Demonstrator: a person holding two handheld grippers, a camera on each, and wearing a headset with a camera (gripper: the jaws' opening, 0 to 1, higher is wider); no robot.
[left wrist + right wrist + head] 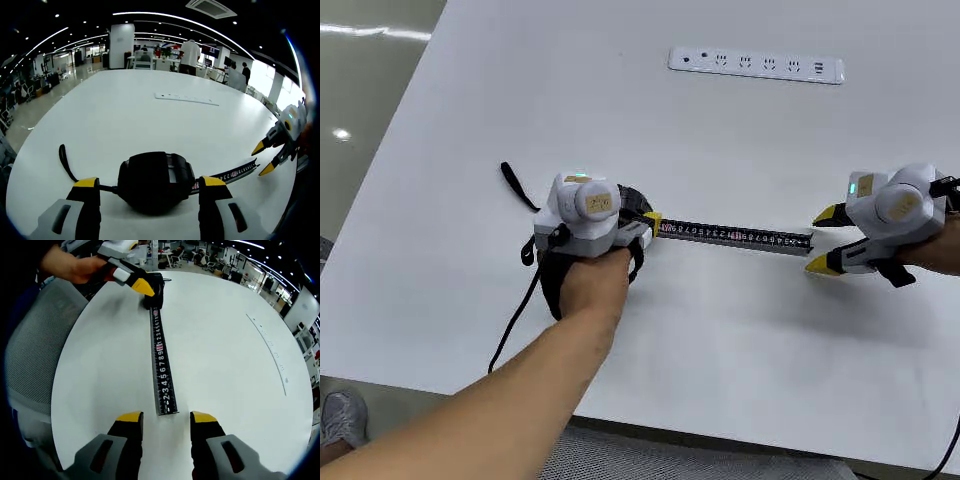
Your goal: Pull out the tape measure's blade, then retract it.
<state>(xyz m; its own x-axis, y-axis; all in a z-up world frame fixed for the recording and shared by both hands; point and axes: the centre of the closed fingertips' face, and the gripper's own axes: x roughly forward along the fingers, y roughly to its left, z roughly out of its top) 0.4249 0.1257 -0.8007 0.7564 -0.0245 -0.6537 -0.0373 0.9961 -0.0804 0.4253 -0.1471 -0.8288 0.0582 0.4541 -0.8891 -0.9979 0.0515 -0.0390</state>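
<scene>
We count one black tape measure (735, 237) with a numbered blade, one long white plastic power strip (756, 65) and one white table (620, 110). We count two white hand-held tools with yellow-tipped jaws: the left gripper (150, 184) and the right gripper (166, 417).

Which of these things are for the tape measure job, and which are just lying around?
For the job: tape measure case; its pulled-out blade; left gripper, jaws either side of the case; right gripper, open by the blade's tip.
Just lying about: power strip on the table; mesh chair at the table's edge.
</scene>
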